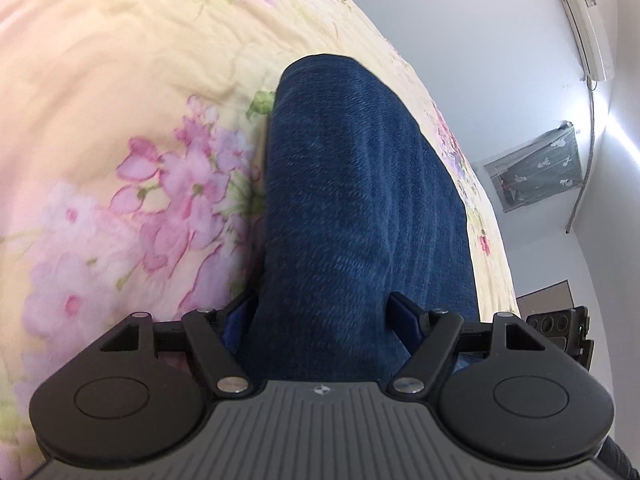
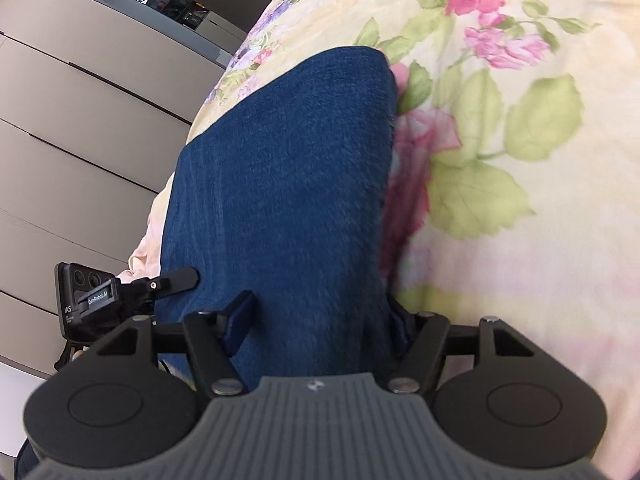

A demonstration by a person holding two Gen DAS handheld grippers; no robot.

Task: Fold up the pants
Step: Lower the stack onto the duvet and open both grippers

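Both grippers clamped on the blue denim pants above the floral bedspread.

In the left wrist view we see the left gripper [image 1: 322,312] with its jaws partly closed, pinching a thick fold of the pants [image 1: 348,184] that fills the gap between its fingers [image 1: 404,316]. In the right wrist view the right gripper [image 2: 316,312] grips the pants [image 2: 288,176] the same way, the denim packed between its fingers [image 2: 240,312]. The pants extend forward from each gripper, with the bedspread [image 1: 120,120] beneath them. We also see the left gripper [image 2: 104,300] at the left edge of the right wrist view, one finger against the denim.
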